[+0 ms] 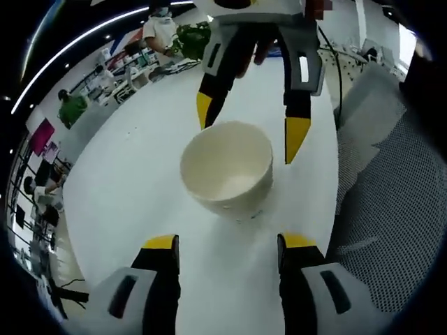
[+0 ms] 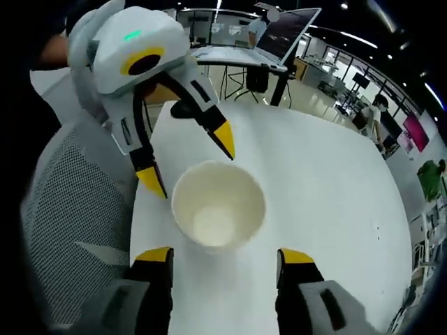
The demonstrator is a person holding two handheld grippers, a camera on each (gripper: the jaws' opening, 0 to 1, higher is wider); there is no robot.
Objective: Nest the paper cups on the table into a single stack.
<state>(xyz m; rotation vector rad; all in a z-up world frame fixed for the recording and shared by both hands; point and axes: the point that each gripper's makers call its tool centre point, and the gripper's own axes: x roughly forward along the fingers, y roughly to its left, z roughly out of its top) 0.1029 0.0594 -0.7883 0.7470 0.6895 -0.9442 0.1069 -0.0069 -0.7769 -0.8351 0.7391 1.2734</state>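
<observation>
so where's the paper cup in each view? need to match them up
Left gripper view: paper cup at centre, upright on the white table, right gripper beyond it.
Right gripper view: paper cup at centre, left gripper beyond it.
Shared landmark: the grey mesh chair at the table edge.

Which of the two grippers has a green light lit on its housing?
The left gripper, seen across the paper cup in the right gripper view: a green light glows on its white top. The right gripper is cut off above its jaws.

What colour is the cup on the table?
Plain white, inside and out: the cup shows best in the right gripper view.
</observation>
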